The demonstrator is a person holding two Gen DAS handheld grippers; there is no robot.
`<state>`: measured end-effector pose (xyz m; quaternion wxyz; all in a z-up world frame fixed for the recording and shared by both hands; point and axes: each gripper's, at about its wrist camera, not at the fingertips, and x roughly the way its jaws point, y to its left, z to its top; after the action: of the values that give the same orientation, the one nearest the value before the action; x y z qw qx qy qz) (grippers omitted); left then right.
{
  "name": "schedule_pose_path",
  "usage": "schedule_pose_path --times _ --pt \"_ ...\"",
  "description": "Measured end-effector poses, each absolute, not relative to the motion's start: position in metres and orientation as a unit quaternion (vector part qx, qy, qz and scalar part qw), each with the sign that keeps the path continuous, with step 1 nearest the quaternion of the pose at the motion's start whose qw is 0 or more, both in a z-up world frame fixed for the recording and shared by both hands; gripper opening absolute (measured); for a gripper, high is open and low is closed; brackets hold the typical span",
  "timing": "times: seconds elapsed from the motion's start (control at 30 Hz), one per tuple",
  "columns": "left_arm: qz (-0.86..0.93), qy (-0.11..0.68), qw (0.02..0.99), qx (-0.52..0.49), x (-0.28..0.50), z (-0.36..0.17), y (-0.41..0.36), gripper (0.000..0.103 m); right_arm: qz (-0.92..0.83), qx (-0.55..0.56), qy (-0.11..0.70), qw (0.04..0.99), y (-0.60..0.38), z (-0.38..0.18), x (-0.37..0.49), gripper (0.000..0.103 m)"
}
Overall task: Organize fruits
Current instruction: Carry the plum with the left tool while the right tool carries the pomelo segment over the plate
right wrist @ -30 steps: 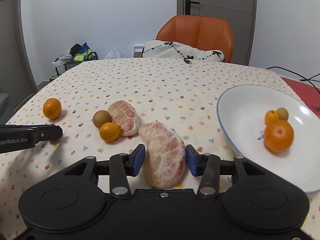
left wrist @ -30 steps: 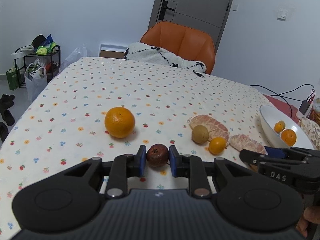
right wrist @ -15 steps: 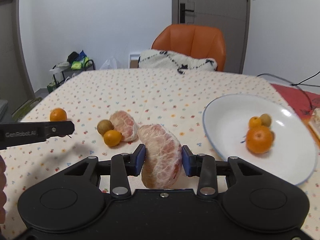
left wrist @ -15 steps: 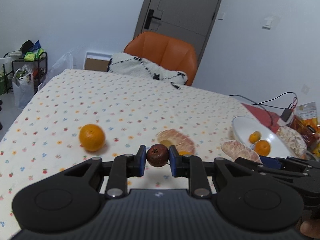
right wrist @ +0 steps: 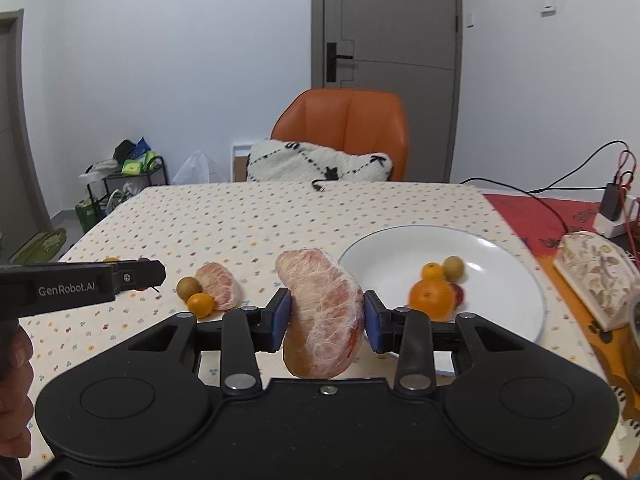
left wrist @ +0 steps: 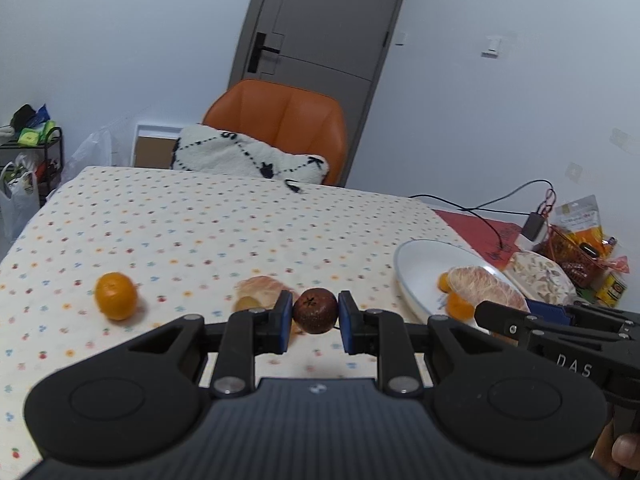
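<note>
The left gripper [left wrist: 315, 316] is clamped on a dark brown fruit [left wrist: 315, 310], held above the tablecloth [left wrist: 200, 220]. The right gripper [right wrist: 325, 316] is clamped on a pomelo wedge [right wrist: 322, 312], held just left of the plate [right wrist: 400, 256] with oranges [right wrist: 432, 298].

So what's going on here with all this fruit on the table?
A person is sorting fruit with handheld tongs, one in each hand. The left tongs grip a small dark red fruit, lifted off the dotted tablecloth. The right tongs hold a peeled pomelo segment near the white plate, which already has a few small fruits. A large orange, another pomelo piece and two small fruits wait on the cloth.
</note>
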<state>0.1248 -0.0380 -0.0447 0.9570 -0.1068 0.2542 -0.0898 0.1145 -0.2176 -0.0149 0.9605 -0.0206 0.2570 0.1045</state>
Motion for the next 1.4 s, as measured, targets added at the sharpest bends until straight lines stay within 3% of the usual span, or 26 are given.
schedule_pose_path --times 0.7,1.4 --pt "-0.150 0.240 0.957 -0.067 0.141 -0.028 -0.140 0.022 0.041 0.049 0.225 0.972 -0.315 -0.008 0.102 0.037" --pt "-0.125 0.300 0.945 -0.027 0.211 -0.070 -0.195 0.023 0.031 0.089 0.237 0.967 -0.368 -0.047 0.158 0.037"
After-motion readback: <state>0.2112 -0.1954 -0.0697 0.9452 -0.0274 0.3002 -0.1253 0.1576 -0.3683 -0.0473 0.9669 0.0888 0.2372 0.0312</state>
